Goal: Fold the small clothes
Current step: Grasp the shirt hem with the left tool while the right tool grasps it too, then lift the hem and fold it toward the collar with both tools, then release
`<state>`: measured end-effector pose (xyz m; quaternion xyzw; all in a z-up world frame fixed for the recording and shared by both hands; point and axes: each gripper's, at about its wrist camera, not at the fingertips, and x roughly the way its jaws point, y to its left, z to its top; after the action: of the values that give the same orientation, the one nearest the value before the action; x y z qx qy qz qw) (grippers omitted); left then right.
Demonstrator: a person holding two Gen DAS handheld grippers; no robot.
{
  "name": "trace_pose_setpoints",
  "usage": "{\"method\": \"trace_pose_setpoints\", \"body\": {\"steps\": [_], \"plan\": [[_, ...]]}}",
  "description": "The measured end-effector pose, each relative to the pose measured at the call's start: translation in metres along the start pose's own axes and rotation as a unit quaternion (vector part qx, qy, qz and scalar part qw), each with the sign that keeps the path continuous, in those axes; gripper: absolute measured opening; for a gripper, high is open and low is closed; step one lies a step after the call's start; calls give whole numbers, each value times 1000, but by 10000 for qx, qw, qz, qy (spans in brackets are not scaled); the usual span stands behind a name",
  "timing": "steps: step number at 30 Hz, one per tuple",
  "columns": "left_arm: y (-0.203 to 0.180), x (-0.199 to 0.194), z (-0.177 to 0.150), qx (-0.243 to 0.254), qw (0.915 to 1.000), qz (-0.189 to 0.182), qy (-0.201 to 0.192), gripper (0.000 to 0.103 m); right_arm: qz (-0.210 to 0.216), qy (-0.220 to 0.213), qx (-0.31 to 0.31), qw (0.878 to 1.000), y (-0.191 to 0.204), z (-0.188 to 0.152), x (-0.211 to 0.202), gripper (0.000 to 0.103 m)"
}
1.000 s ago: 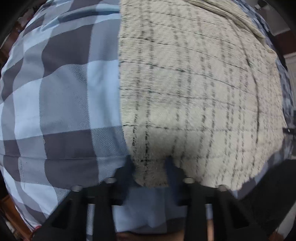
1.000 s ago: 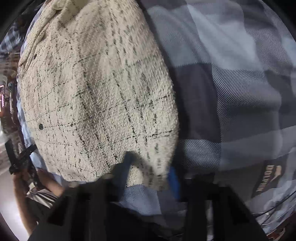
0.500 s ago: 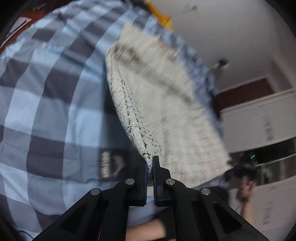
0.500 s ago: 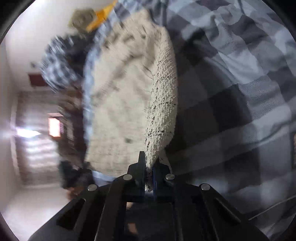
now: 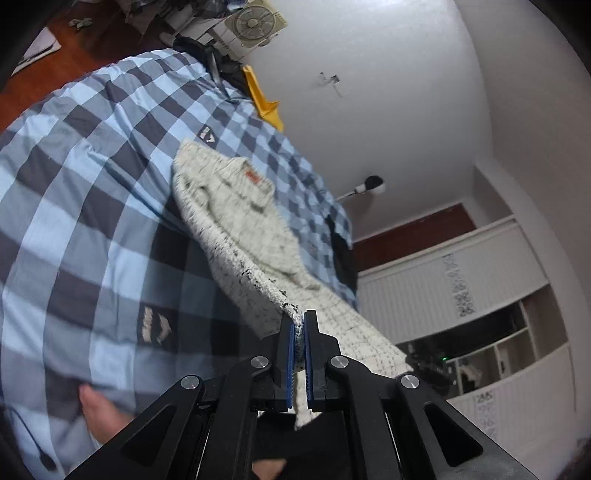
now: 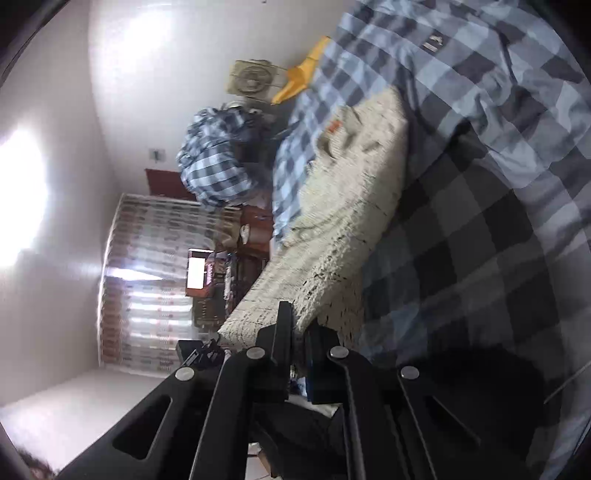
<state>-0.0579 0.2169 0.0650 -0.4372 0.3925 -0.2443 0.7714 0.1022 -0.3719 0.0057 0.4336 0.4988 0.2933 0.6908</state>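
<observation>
The left gripper is pinching the hem corner of a small cream knitted garment with thin dark check lines, its blue-lined fingers closed tight on the fabric so that a strip of knit is hanging down between them. The right gripper is doing the same at the other hem corner of the garment, clamped shut on the thick edge. Both are holding that end raised, so the cloth is sloping from the grippers down to the bed, where its far end, the collar with a small orange label, is lying flat. The garment is resting on a blue and grey checked bedspread that is covering the bed, and it is lying toward the side of the bed nearest the white wall, not far from that edge. A yellow cloth is lying at the far edge of the bed by the wall, and a square fan is standing just beyond it. In the right wrist view a bundle of checked fabric is sitting beyond the bed's far corner, with a patterned curtain lit from behind further off. A bit of the person's hand is showing low at the left in the left wrist view, against the bedspread. A dark garment is hanging over the bed's edge near the white cupboards.
</observation>
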Motion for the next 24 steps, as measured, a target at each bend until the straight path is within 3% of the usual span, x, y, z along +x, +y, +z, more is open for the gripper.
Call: {"method": "trace_pose_setpoints", "body": {"steps": [3,7,10,13,16,21,24], "plan": [[-9,-33,-29,-36,9995,-226,-204,3,202,-44,-54,9998,7,-22,-21,2],[-23,-71,-71,-45,9982,-247,-547,3,299,-190,-290,9990,34,-43,-50,2],[-46,-80,-97,299,9947,453,-868,3,345,-389,-509,9974,52,-43,-53,2],[-55,-66,-90,444,9913,749,-992,3,265,-567,-510,9967,54,-24,-42,2],[-40,-39,-45,288,9912,887,-939,3,76,-677,-195,9975,40,15,-23,2],[8,27,70,-232,9855,1342,-1014,3,-434,-601,398,9965,8,105,27,2],[35,92,149,-402,9833,1524,-909,3,-790,-715,584,9926,-2,167,52,2]]}}
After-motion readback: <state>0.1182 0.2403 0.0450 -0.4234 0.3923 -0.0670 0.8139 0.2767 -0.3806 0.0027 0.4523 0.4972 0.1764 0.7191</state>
